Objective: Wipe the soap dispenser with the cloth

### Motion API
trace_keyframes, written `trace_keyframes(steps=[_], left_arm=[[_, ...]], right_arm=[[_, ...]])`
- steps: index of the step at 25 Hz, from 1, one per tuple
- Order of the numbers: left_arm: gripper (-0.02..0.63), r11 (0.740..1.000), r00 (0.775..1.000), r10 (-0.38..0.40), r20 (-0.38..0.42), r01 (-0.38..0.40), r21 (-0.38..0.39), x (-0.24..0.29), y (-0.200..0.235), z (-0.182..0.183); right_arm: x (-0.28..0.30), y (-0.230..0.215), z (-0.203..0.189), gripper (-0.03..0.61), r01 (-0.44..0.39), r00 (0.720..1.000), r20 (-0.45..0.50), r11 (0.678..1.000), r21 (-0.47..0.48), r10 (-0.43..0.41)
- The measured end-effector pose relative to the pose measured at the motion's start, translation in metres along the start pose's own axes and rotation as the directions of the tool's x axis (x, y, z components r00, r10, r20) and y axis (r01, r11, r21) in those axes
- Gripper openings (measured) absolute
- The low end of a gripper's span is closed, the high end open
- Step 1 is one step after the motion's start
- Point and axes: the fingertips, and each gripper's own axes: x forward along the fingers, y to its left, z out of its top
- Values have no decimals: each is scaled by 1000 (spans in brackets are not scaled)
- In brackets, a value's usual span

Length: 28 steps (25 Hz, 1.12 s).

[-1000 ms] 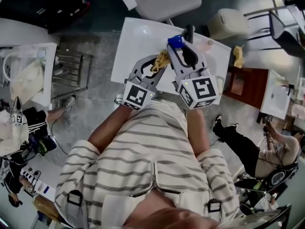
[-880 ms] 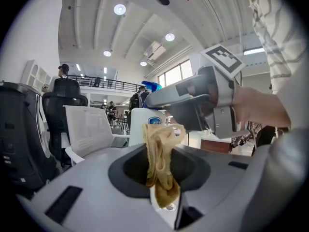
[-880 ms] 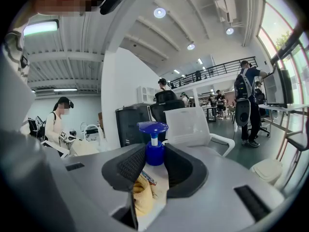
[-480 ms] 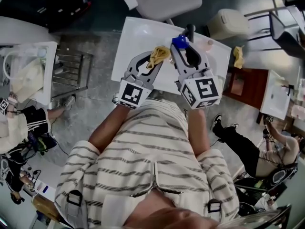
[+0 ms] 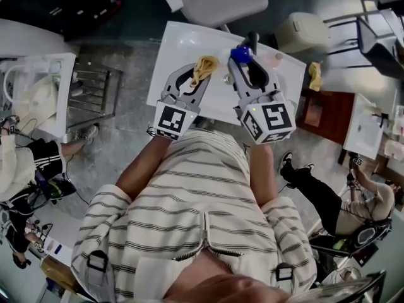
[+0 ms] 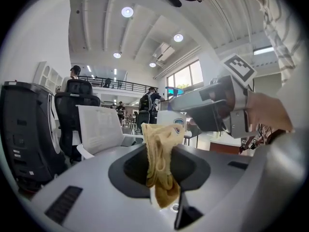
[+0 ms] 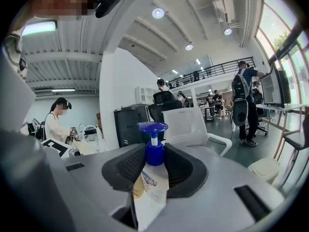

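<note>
Blue-pumped soap dispenser (image 7: 152, 177) upright, crumpled yellow cloth (image 6: 161, 163) hanging nearby.

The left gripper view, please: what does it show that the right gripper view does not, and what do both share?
Only the left gripper view shows the yellow cloth, pinched in the left gripper. Only the right gripper view shows how the right gripper clamps the soap dispenser at its blue pump neck. Both show the soap dispenser, which is partly behind the yellow cloth in the left one, and a white chair.
</note>
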Motion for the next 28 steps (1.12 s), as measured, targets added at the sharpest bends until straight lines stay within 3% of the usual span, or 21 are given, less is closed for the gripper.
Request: trace_keyframes(steps=[7,24,28], left_arm=[[97,1000,999,-15,-31,14,-21,1,-4,-11],[97,987,986,-156,-53,157,14,13,-48,-22],[97,988,986,-152,-69,153,3,13,-45,-33]], right_arm=[[-2,2,4,124,1,1000,3,1000,-7,-1],[-7,4,4,124,22,1000,14,1000,-9,-22],[-10,3,1,124,22,1000,22,1000,-1,-22]])
